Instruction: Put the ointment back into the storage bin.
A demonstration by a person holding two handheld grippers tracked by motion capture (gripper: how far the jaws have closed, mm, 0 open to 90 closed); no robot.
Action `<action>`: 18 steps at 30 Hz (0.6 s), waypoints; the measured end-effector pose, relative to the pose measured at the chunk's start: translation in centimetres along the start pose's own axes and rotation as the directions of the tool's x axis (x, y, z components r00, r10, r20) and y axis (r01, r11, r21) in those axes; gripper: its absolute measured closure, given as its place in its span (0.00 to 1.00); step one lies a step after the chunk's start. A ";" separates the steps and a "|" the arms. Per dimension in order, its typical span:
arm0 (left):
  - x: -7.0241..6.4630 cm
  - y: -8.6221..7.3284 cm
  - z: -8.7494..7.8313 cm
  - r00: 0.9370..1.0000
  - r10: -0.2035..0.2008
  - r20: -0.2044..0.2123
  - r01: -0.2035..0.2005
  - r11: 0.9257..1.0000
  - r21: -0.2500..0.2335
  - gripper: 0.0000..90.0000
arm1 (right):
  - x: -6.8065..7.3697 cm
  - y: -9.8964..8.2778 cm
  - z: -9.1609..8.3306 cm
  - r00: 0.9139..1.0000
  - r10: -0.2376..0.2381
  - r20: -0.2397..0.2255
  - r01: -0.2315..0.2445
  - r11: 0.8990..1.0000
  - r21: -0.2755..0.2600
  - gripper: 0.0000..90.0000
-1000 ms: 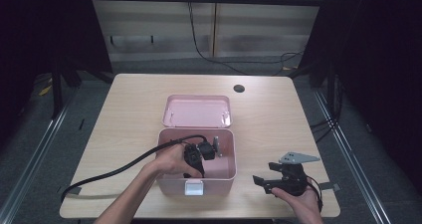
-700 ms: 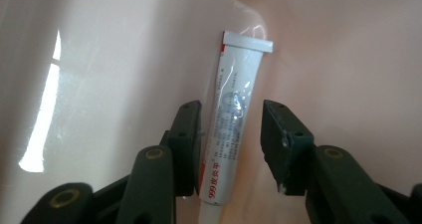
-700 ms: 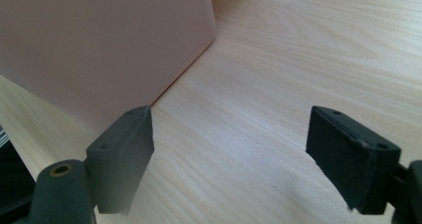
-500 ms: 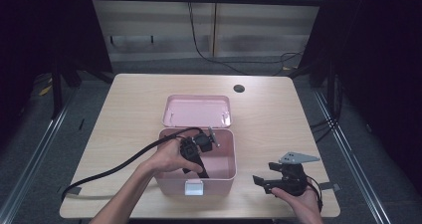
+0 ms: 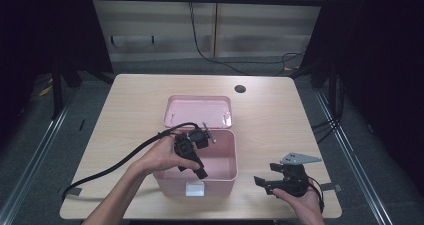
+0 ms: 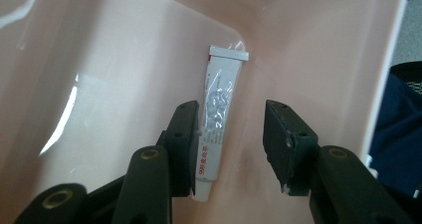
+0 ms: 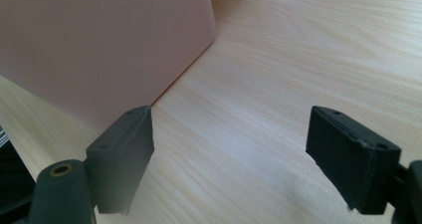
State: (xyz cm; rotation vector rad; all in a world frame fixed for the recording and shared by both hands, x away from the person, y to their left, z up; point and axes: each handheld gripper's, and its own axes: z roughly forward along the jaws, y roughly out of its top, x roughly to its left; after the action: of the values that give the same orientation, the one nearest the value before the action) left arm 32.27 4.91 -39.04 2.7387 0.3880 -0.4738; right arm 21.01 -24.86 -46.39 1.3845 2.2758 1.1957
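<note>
— So where did the tube lie, exactly?

— Flat on the floor of the pink box, close to one inner corner. Its crimped end pointed away from the left tool and its cap end came back toward it, partly hidden under the left-hand jaw as that tool's own view showed it.

— And its long axis?

— Running nearly along the tool's line of sight, so the jaws stood to either side of its width, not its length. It sat off-centre in the gap, though, hard by that one jaw, with bare pink floor between it and the other.

— How did the jaws stand?

— Parted, moderately wide, with nothing between them but the tube below. I couldn't tell whether the near jaw touched it or merely overlapped it.

— Which hand was nearer?

— The left, plainly. From the high view the left tool was tipped down over the box's left rim, forearm reaching in from the lower left, cable trailing back across the bench. The lid lay open behind the box.

— And the other hand?

— The right tool rested low near the bench's front edge, just right of the box. Its own view showed the jaws spread wide over bare wood, the box's outer wall close by.

— So the coming move?

— I'd judge a small sideways shift to centre the tube, then a descent and close across its width.
</note>
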 end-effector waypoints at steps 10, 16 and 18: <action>-0.5 -0.6 -1.7 0.999 0.024 -0.024 -0.025 0.999 -0.038 0.63 | 0.0 0.0 0.0 1.000 -0.001 -0.002 0.001 1.000 0.000 0.20; -0.9 -1.2 -3.2 0.998 0.028 -0.061 -0.031 0.998 -0.060 0.61 | 0.0 0.0 0.0 1.000 0.001 0.000 -0.001 1.000 0.001 0.20; -1.0 -1.4 -3.7 0.997 0.038 -0.067 -0.043 0.997 -0.066 0.59 | 0.0 0.0 0.0 1.000 -0.001 -0.001 0.001 1.000 0.001 0.20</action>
State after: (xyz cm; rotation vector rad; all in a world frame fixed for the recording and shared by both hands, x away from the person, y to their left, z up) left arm 31.91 7.33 -35.72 2.6963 0.3574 -0.3551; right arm 21.02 -24.83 -46.41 1.3837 2.2781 1.1956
